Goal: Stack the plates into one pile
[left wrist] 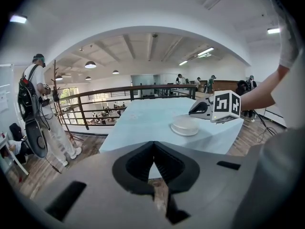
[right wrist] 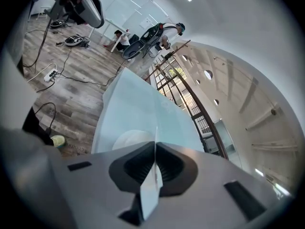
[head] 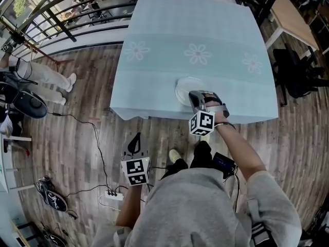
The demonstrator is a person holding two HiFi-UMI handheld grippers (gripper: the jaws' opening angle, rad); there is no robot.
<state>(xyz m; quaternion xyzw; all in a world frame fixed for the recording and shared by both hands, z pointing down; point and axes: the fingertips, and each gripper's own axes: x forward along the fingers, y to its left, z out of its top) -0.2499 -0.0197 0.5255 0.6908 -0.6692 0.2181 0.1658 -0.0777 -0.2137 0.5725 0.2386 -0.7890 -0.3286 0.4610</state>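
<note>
Task status: reads as done or all but done. One low pile of round white plates [head: 184, 89] sits near the near edge of the table, about midway along it. No stray plate shows anywhere else on the pale blue-green tablecloth [head: 195, 30]. How many plates are in the pile I cannot tell.

Right gripper [head: 196, 98]: hangs at the near table edge, just beside the pile, jaws pressed together with nothing between them. Whether it touches the plates is not clear.

Left gripper [head: 135, 140]: low, off the table, over the grey-brown wood plank floor [head: 77, 138], well apart from the pile. Jaws likewise closed and empty.

Materials: plates look smooth, glossy and hard, with thin rims. The cloth is matte and soft, printed with faint white flowers, and drapes over the table edge. Both grippers have grey moulded bodies with black notched pads.
</note>
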